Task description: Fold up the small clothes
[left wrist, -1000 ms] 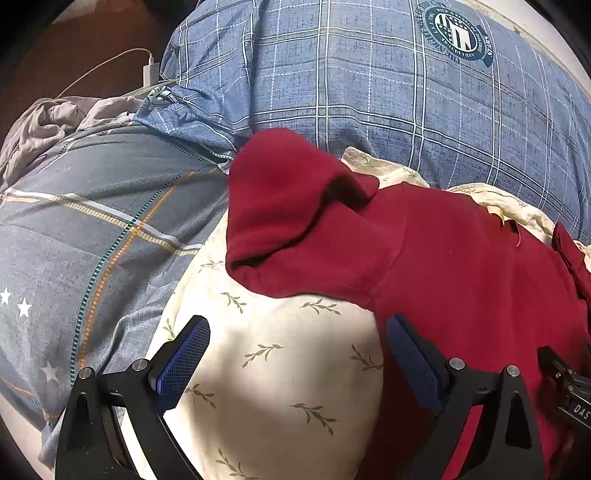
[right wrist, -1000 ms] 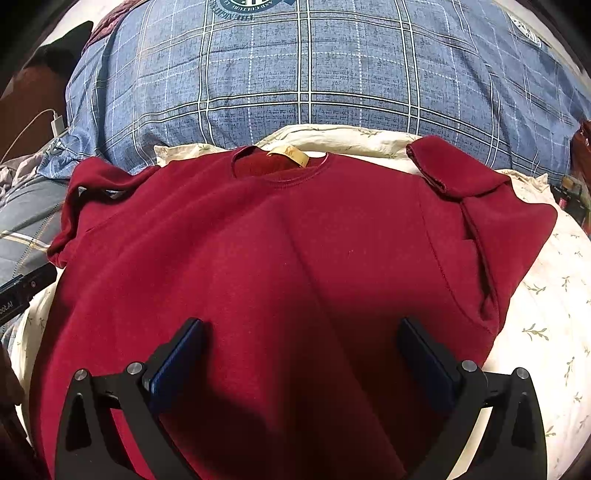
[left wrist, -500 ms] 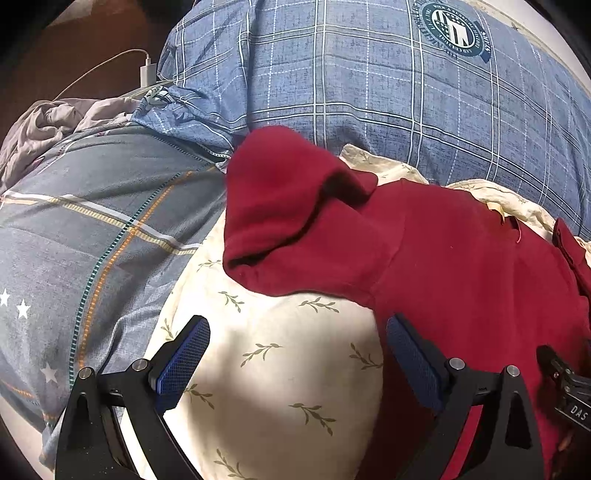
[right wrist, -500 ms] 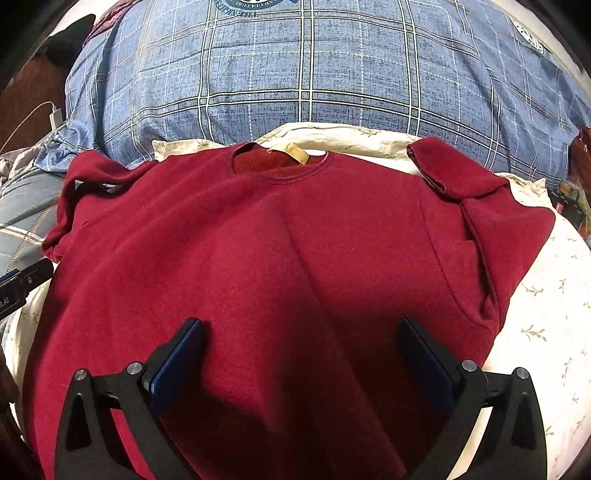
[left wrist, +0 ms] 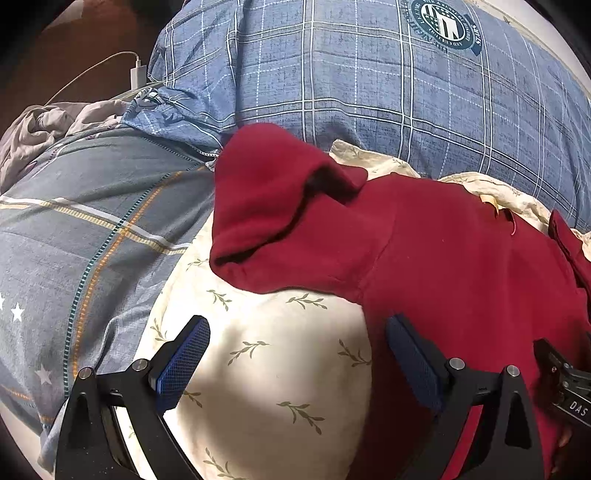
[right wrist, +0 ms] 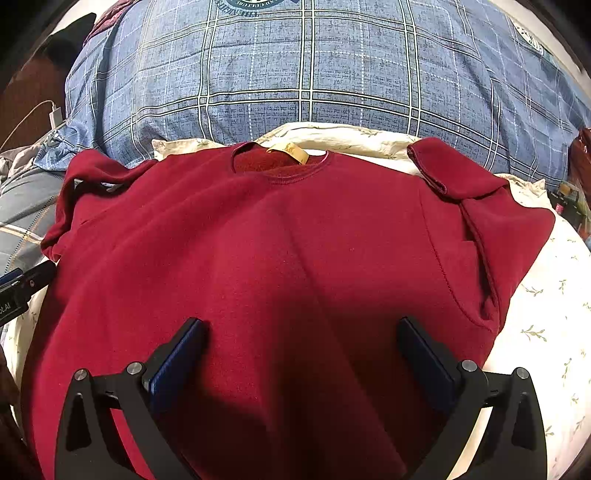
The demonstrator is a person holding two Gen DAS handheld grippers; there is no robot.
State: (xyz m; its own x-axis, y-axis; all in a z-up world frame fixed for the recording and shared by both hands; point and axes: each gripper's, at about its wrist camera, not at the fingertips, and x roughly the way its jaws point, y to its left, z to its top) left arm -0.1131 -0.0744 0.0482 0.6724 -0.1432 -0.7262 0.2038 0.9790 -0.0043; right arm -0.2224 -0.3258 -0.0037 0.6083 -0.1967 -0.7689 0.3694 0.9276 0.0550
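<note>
Hiding sweater (right wrist: 288, 258) hem: right claw (right wrist: 301, 354)

Ahead of me a blue plaid pillow (left wrist: 369, 85) with a round crest (left wrist: 441, 22) lies across the bed. Below it spreads a cream sheet (left wrist: 273, 373) printed with leafy sprigs. To my left lie a grey striped blanket (left wrist: 85, 229), a crumpled grey cloth (left wrist: 40, 125) and a white charger (left wrist: 138, 75) with its cable.
</note>
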